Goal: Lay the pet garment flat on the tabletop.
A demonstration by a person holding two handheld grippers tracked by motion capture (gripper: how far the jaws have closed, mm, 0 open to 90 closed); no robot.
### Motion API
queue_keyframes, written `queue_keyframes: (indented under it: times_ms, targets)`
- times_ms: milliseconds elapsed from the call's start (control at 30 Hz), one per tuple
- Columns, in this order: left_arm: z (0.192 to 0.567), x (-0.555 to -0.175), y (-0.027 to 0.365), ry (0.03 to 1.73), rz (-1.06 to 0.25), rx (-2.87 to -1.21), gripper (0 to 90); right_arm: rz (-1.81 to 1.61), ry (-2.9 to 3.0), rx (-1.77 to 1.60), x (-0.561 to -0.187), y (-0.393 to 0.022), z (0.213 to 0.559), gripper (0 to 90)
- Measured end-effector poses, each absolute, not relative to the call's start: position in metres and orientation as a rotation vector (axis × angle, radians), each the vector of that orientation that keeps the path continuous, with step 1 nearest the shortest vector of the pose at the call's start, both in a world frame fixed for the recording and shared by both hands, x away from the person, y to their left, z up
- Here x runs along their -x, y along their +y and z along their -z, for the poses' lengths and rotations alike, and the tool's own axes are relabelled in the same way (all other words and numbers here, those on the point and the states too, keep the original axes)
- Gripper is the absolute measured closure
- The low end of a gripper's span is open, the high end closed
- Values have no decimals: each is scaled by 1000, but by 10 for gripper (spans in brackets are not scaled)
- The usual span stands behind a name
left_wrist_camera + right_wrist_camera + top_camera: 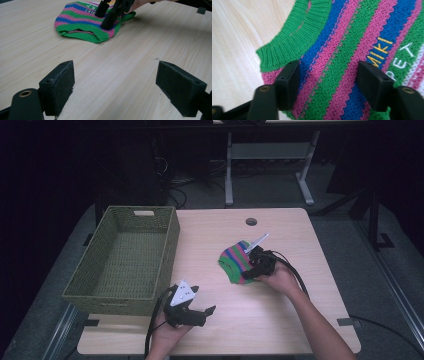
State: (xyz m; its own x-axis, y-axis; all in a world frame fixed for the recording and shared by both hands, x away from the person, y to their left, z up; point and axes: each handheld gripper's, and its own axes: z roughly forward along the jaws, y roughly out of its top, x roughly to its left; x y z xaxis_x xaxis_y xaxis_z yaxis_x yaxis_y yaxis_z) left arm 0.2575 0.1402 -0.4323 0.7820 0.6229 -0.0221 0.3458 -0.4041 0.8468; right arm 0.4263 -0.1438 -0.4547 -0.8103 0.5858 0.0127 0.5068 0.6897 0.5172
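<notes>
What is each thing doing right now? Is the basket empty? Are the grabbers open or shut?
Sweater: flat on the table, not lifted.
Basket: upright, empty.
Right hand-held gripper: down on the sweater, jaws apart, knit between them, not pinched yet.
Left hand-held gripper: open, holding nothing, over bare table.

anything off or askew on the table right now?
Nothing stands out. The striped knit garment lies flat on the table, with the right gripper down on it, jaws apart. The green basket sits upright; the left gripper is open.

Light wooden table, green woven basket at left, striped knitted garment near centre.
</notes>
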Motion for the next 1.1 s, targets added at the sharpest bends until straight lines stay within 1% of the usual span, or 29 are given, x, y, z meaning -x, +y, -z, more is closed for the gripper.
queue_keyframes:
  times_ms: [100, 233, 367, 467, 667, 967, 1100]
  targets:
    - [432, -257, 139, 721, -377, -2020, 151, -744, 2721, -904, -423, -141, 454, 418]
    - [432, -256, 139, 718, -375, -2032, 151, -724, 2707, -944, -422, -139, 452, 540]
    - [433, -256, 138, 721, -375, -2026, 151, -701, 2674, -959, -423, -139, 452, 684]
    - [432, -256, 138, 721, -380, -2026, 151, -672, 2661, -962, -424, -137, 451, 742]
    - [431, -255, 141, 731, -383, -2001, 151, -721, 2668, -1010, -427, -144, 449, 784]
    - [431, -256, 142, 739, -378, -2000, 151, -871, 2669, -1070, -429, -162, 433, 788]
    - [431, -256, 142, 741, -372, -1998, 151, -947, 2670, -1076, -427, -170, 420, 788]
